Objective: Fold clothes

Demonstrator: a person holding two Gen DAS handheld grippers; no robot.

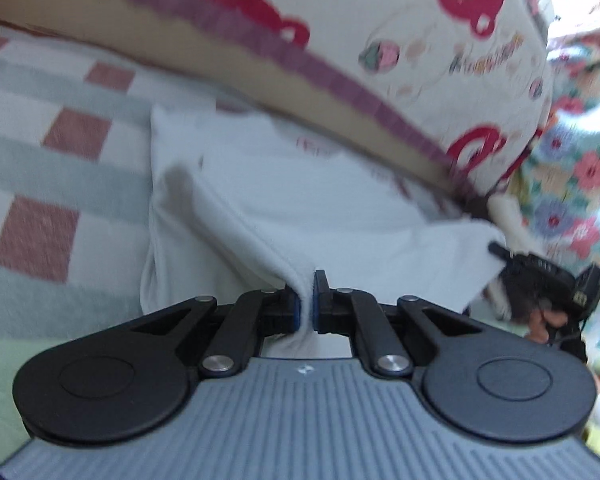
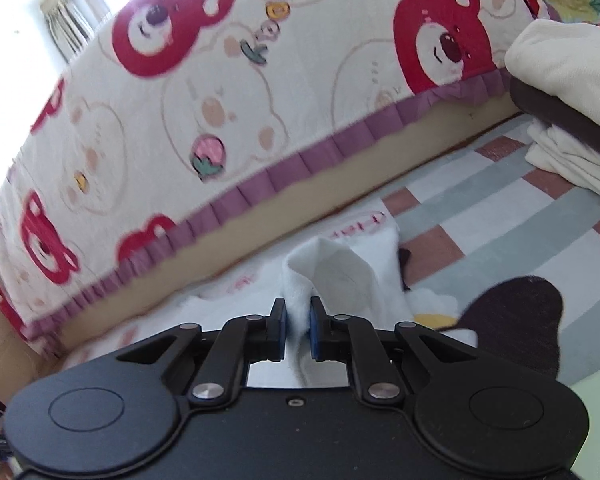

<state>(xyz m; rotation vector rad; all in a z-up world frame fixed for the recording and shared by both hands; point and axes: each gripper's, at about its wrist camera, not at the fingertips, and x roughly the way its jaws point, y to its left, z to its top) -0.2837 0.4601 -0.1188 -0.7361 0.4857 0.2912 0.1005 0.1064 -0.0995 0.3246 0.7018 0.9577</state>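
A white garment point(image 1: 284, 208) with faint pink print lies on the checked blanket point(image 1: 40, 168) in front of the bed. My left gripper point(image 1: 308, 300) is shut on a pinched fold of its near edge, and the cloth rises from the blanket into the jaws. In the right wrist view my right gripper point(image 2: 298, 322) is shut on another bunched edge of the white garment point(image 2: 340, 272). The right gripper point(image 1: 540, 276) also shows in the left wrist view at the garment's far right corner, with a hand behind it.
A bed side with a red-bear cover point(image 2: 220, 92) and purple frill rises just behind the garment. Folded cream clothes point(image 2: 568, 120) are stacked at the right on the blanket. A dark brown shape point(image 2: 520, 316) lies near the right gripper. Floral fabric point(image 1: 580, 160) hangs at the right.
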